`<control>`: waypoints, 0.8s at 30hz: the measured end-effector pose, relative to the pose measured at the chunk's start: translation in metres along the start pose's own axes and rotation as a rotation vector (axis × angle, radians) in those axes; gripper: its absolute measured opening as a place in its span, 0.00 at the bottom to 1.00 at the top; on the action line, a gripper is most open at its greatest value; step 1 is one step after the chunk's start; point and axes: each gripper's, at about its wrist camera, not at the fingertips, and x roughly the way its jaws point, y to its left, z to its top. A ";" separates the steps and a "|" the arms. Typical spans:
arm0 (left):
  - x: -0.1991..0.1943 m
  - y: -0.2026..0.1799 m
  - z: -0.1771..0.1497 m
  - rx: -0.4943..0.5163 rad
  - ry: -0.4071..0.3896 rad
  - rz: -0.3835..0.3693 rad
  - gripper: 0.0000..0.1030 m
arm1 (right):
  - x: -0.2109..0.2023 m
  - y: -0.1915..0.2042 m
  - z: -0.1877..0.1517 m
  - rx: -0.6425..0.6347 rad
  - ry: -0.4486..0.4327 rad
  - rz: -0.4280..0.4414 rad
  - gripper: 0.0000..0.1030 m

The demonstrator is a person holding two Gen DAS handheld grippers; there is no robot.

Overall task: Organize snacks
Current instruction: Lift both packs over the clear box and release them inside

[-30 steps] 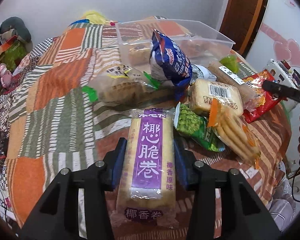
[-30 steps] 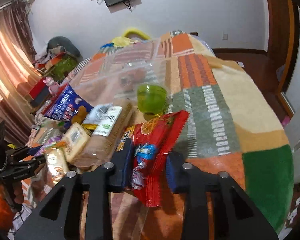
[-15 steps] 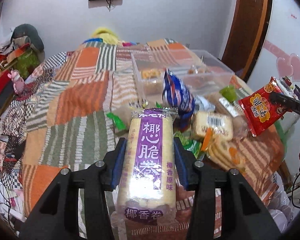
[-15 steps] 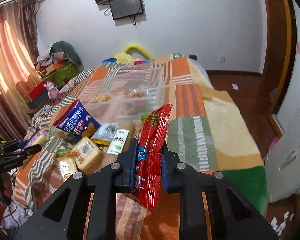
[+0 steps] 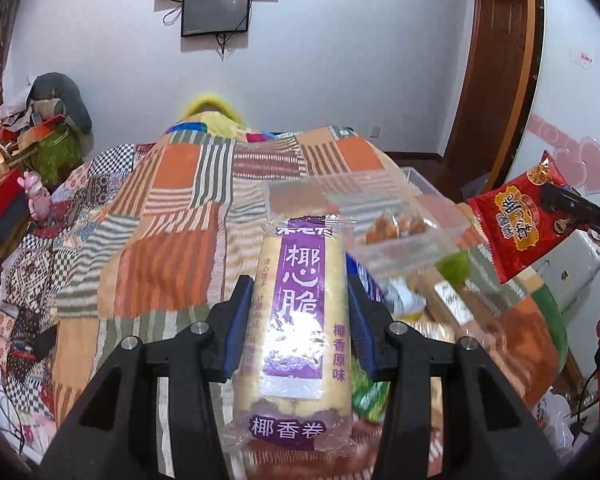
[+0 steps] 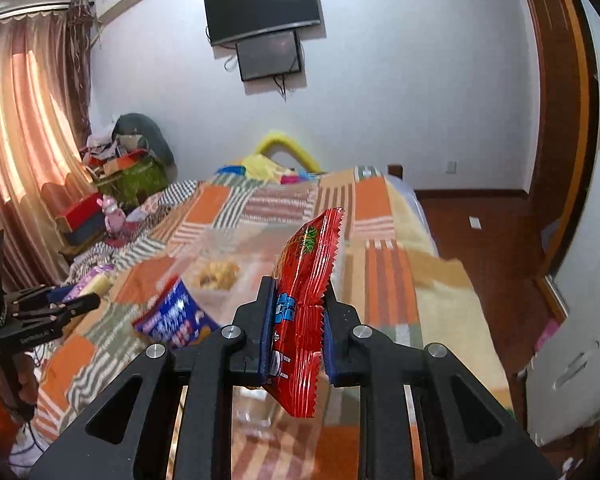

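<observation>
- The left gripper (image 5: 300, 328) has its blue-padded jaws closed around the middle of a long purple-labelled wafer roll pack (image 5: 298, 336), which fills the lower centre of the left view and is held up off the bed.
- The right gripper (image 6: 296, 332) is clamped narrowly on a red snack bag (image 6: 306, 300), standing on edge in the centre of the right view; the same bag shows at the right edge of the left view.
- The roll pack looks light, with a slick clear wrapper and brittle rolls inside, so I'd judge a mid-length hold with gentle pressure is the safe one.
- The red bag looks puffy, thin and crinkly; gripped low across its flat faces it may swing or slide, and hard squeezing could crush what is inside.
- A clear plastic bin (image 5: 400, 216) sits on the bed right of centre in the left view, blurred, with some snacks already in it; it seems the likely place for both packs.
- A blue snack bag (image 6: 172, 316) lies at lower left of the right view, near the bin.
- The surface is a soft patchwork blanket (image 5: 172, 216) in orange, green and stripes over a bed, so anything stood upright may tip.
- Around it: a white wall with a dark screen (image 6: 262, 8) at the top, pink curtains (image 6: 28, 128) at upper left of the right view, and a wooden door (image 5: 500, 72) at upper right of the left view.
</observation>
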 end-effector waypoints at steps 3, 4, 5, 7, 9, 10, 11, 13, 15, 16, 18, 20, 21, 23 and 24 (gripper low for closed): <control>0.009 0.000 0.013 -0.003 -0.012 -0.006 0.44 | 0.012 0.005 0.011 0.001 -0.017 0.008 0.18; 0.013 0.000 0.019 -0.005 -0.016 -0.006 0.44 | 0.013 0.006 0.013 0.001 -0.021 0.011 0.18; 0.017 0.000 0.023 -0.005 -0.019 -0.003 0.44 | 0.018 0.008 0.016 0.001 -0.026 0.013 0.18; 0.028 0.000 0.035 -0.003 -0.024 0.009 0.44 | 0.025 0.012 0.020 -0.002 -0.031 0.015 0.18; 0.036 0.001 0.042 -0.009 -0.022 0.009 0.44 | 0.034 0.015 0.026 -0.005 -0.032 0.019 0.18; 0.043 0.002 0.047 -0.014 -0.018 0.009 0.44 | 0.038 0.017 0.028 -0.008 -0.032 0.019 0.18; 0.047 0.001 0.050 -0.015 -0.016 0.012 0.44 | 0.044 0.019 0.030 -0.010 -0.030 0.019 0.18; 0.060 0.002 0.058 -0.017 -0.005 0.011 0.44 | 0.053 0.022 0.034 -0.009 -0.025 0.024 0.18; 0.071 0.002 0.064 -0.021 0.008 0.007 0.44 | 0.063 0.025 0.036 -0.010 -0.013 0.027 0.18; 0.078 0.002 0.066 -0.022 0.014 0.006 0.44 | 0.069 0.026 0.036 -0.013 -0.008 0.025 0.18; 0.089 0.002 0.070 -0.024 0.025 0.009 0.44 | 0.080 0.029 0.036 -0.017 0.007 0.026 0.18; 0.104 0.002 0.074 -0.028 0.044 0.009 0.44 | 0.091 0.030 0.033 -0.016 0.028 0.031 0.18; 0.109 0.002 0.074 -0.030 0.051 0.008 0.44 | 0.098 0.032 0.032 -0.014 0.042 0.034 0.18; 0.121 0.003 0.076 -0.036 0.072 0.008 0.44 | 0.109 0.033 0.029 -0.008 0.067 0.040 0.18; 0.127 0.003 0.077 -0.035 0.080 0.010 0.44 | 0.113 0.033 0.029 -0.005 0.081 0.044 0.18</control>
